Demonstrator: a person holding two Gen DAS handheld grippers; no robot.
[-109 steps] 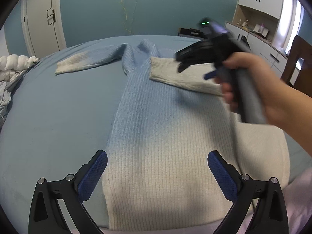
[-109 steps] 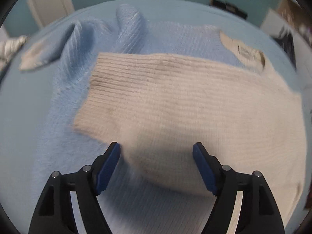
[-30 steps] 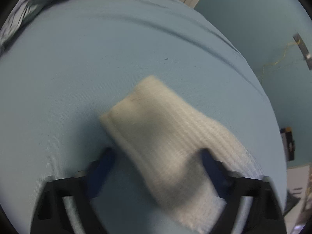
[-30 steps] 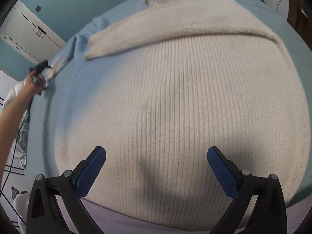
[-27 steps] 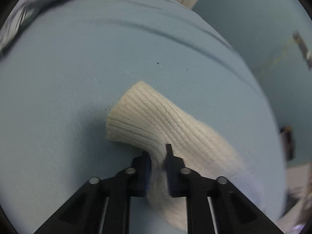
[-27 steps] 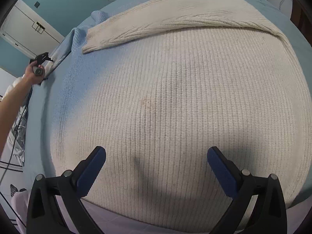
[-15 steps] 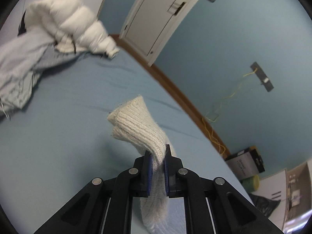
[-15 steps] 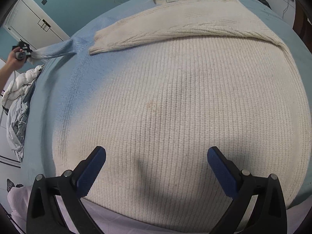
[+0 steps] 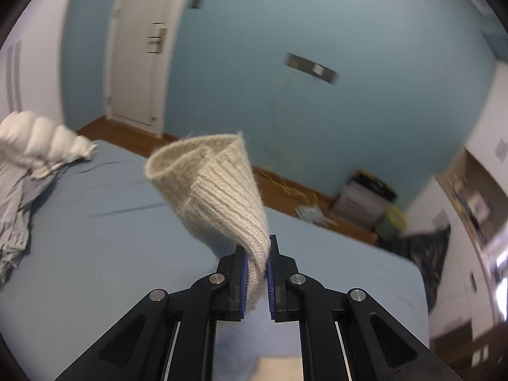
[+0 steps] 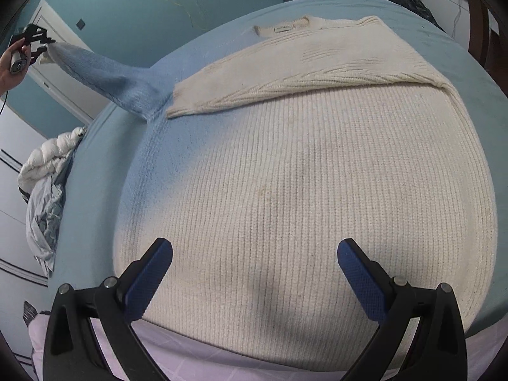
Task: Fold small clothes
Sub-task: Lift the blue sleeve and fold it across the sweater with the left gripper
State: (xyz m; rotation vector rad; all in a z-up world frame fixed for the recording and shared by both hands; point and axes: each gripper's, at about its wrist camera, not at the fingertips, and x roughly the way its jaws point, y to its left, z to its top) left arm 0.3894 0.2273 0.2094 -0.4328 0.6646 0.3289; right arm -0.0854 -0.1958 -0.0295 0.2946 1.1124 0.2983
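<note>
Cream knit cuff [image 9: 219,187] sits pinched in the left gripper [image 9: 255,273]; right gripper [image 10: 254,273] gapes wide above the sweater [image 10: 317,190].

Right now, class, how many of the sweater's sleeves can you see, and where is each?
2. One sleeve lies folded across the sweater's chest; the other sleeve is lifted off the bed, its cuff pinched in the left gripper.

Both wrist views share the bed [image 10: 95,165] (oblique, downward).

Cream-to-blue knit sweater [image 10: 304,197] flat on bed, one sleeve [image 10: 104,76] lifted, seemingly taut
</note>
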